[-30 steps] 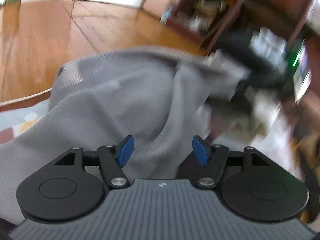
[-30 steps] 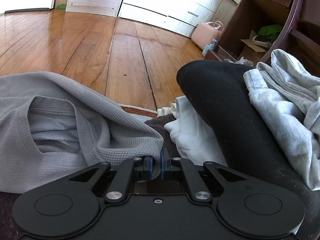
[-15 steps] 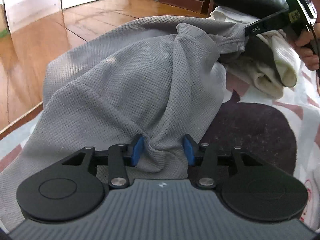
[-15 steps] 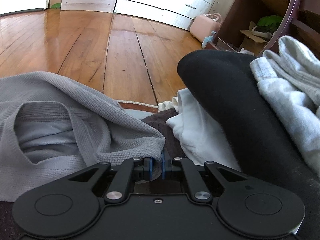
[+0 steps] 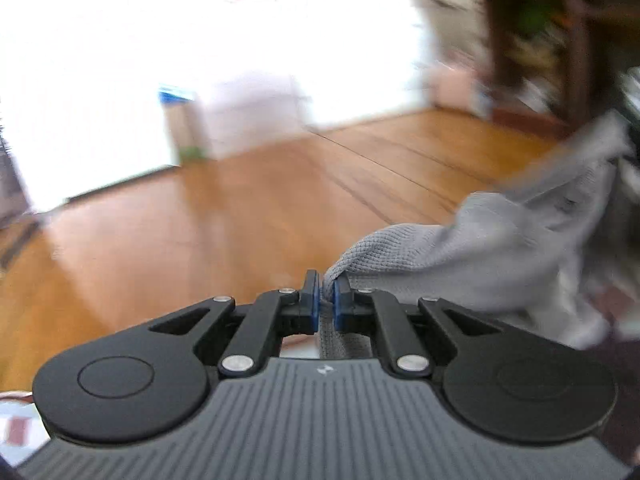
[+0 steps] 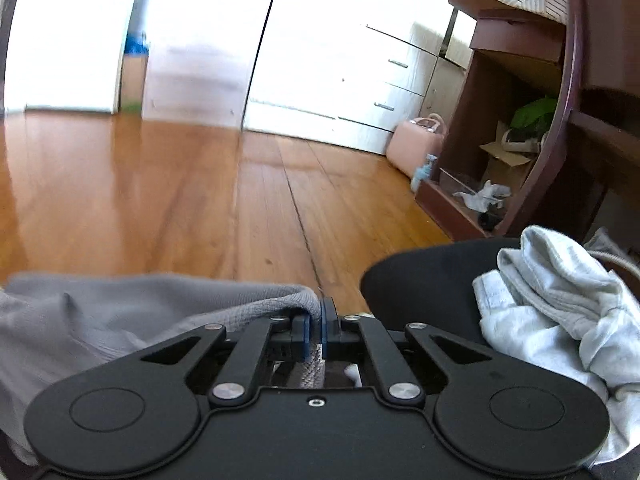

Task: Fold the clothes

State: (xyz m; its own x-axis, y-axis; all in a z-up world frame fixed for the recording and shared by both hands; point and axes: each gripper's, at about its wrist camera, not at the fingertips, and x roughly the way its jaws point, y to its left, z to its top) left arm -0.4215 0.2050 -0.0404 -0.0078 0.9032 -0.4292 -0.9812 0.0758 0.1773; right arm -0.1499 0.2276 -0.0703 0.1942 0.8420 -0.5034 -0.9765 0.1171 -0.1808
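Observation:
A grey waffle-knit shirt [image 5: 496, 248] stretches between both grippers, lifted off the surface. My left gripper [image 5: 326, 300] is shut on one edge of it, and the cloth runs away to the right, blurred. In the right wrist view the same shirt [image 6: 120, 312] sags to the left, and my right gripper [image 6: 315, 330] is shut on its ribbed edge. A strip of the fabric shows pinched between the blue pads of each gripper.
A black garment [image 6: 420, 276] and a crumpled light grey garment [image 6: 560, 300] lie to the right. Wooden floor [image 6: 200, 200] spreads ahead. White drawers [image 6: 360, 92], a pink case [image 6: 418, 146] and a dark wooden shelf unit [image 6: 500, 152] stand at the back right.
The left gripper closed on the grey shirt's edge and rose, turning toward the room. The right gripper, still holding its edge, also rose, so more floor and furniture show.

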